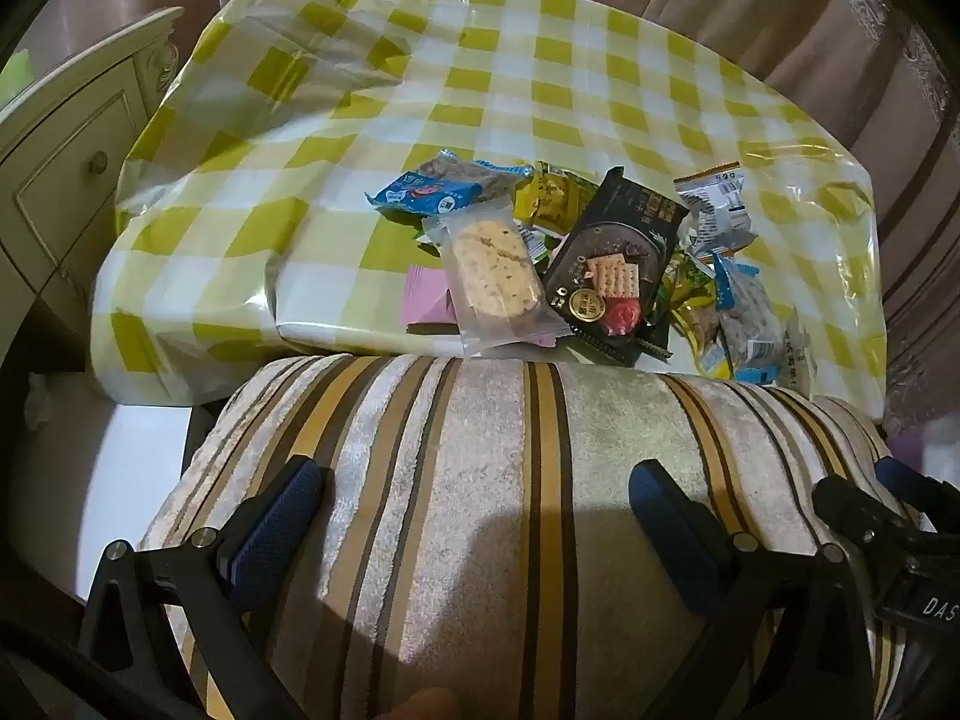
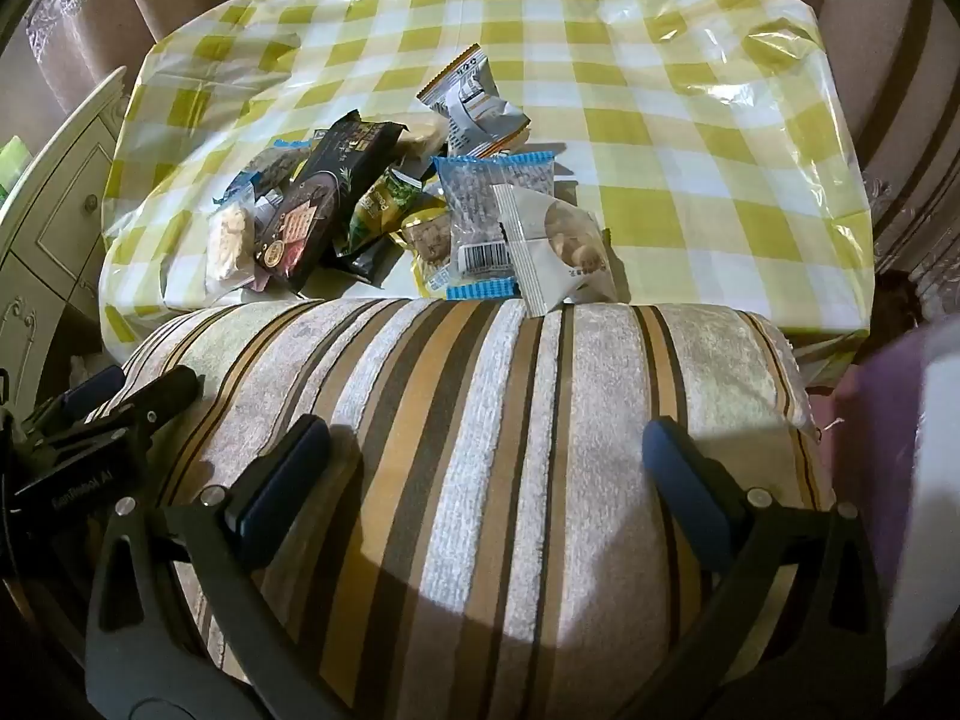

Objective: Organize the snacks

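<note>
- The left gripper (image 1: pixel 474 510) has its jaws spread wide and grasps nothing; only the striped cushion (image 1: pixel 480 450) lies between and under the two blue pads.
- The right gripper (image 2: pixel 486 468) is also released, jaws wide apart, with the same striped cushion below them and nothing between the pads.
- The snacks are in one loose pile (image 1: pixel 576 264) on the table with the yellow-and-white checked cloth (image 1: pixel 540 78), beyond the far edge of the cushion and well ahead of both pairs of jaws.
- Seen from the left jaws, a clear packet with a pale cracker (image 1: pixel 492 276) is straight ahead, a black biscuit packet (image 1: pixel 612 270) touches it on the right, and a blue packet (image 1: pixel 414 192) lies behind them.
- Seen from the right jaws, a white packet (image 2: pixel 558 246) stands straight ahead at the cushion edge, a blue-edged clear packet (image 2: pixel 480 216) leans just left of it, and a grey-and-white packet (image 2: pixel 474 108) lies farther back.
- A cream cabinet (image 1: pixel 66 150) stands to the left of the table, and curtains (image 1: pixel 780 12) hang behind it.
</note>
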A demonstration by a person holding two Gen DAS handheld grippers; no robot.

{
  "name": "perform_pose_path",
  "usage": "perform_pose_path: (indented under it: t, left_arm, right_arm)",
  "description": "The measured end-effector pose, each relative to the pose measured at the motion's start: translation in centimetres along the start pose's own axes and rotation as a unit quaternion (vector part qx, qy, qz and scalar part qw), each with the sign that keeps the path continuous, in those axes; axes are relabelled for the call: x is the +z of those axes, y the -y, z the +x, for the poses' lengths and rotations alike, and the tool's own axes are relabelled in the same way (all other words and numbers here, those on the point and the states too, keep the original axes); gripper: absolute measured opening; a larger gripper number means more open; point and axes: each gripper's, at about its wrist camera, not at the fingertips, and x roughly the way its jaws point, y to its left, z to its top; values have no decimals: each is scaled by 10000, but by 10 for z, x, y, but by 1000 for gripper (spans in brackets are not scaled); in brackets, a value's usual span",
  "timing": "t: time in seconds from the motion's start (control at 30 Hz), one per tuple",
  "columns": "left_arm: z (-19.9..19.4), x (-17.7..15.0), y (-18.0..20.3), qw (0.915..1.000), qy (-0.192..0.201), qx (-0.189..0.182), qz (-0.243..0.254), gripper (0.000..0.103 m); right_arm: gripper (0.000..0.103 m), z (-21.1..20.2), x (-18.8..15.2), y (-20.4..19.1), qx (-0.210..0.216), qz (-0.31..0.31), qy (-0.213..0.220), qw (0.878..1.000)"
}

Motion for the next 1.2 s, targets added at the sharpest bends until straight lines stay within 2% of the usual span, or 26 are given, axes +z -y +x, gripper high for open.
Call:
perform_pose_path:
  t: [0.33,0.6,0.8,0.97,1.2]
  left_arm:
    - [-2,-5,-4,10000,10,-46,-71,103]
    - [1,2,-2,9998,-170,-3,-78,103]
    - [0,-1,-3,9999,-75,-54,-83,103]
    - [0,0,4,9999,-82,124,40,103]
    - [-1,0,-1,9999,-145,-10,-13,103]
  right_arm:
    - [103,0,0,0,4,-4,-3,10000]
    - [103,0,0,0,5,-1,1,10000]
    - [103,0,0,0,3,2,2,10000]
    - [103,0,0,0,2,-1,-3,10000]
    - [103,-1,-1,0,2,0,1,10000]
